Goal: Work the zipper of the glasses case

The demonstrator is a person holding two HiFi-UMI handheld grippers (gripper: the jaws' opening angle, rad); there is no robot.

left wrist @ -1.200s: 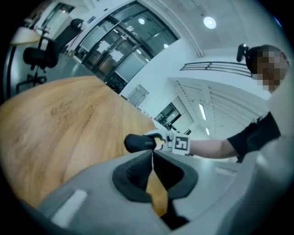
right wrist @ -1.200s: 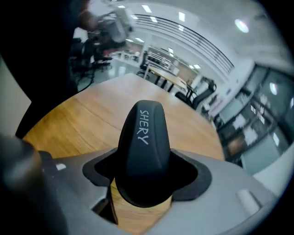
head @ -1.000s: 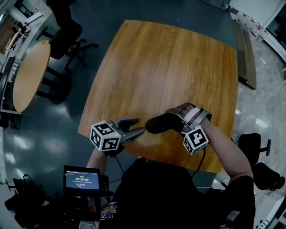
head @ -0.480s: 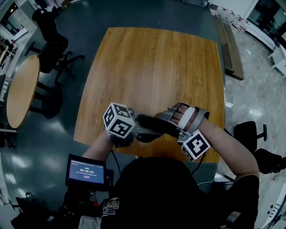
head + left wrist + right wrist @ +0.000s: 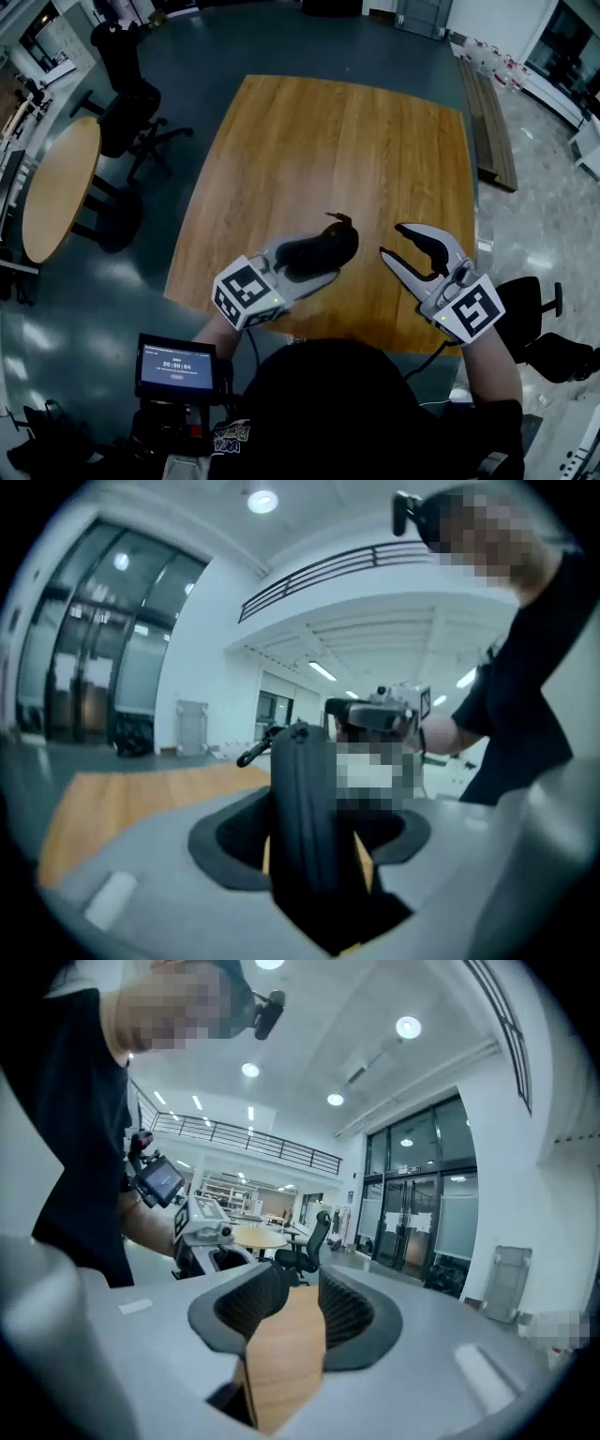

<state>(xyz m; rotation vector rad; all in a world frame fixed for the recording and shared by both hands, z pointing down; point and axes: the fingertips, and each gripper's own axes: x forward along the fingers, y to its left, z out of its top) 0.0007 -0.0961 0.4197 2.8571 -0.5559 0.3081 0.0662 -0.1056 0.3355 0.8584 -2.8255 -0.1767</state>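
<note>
The black glasses case (image 5: 319,251) is lifted just above the wooden table (image 5: 337,141), with its zipper pull (image 5: 337,218) sticking up at the far end. My left gripper (image 5: 305,266) grips the case from the near side, and its jaws are still closing on it. In the left gripper view the case (image 5: 305,808) stands on edge between the jaws of that gripper (image 5: 314,850), with the pull (image 5: 253,750) at its top left. My right gripper (image 5: 394,240) hangs to the right of the case, apart from it. Its jaws are closing with nothing between them (image 5: 295,1312).
A round table (image 5: 56,187) and black office chairs (image 5: 131,103) stand at the left. A small screen (image 5: 175,366) hangs at the person's waist. A low wooden bench (image 5: 492,122) lies beyond the table's right edge, and another chair (image 5: 534,300) is at the near right.
The case has passed from the right gripper to the left one. The right gripper let go and drew away to the right; the left gripper closed on the case.
</note>
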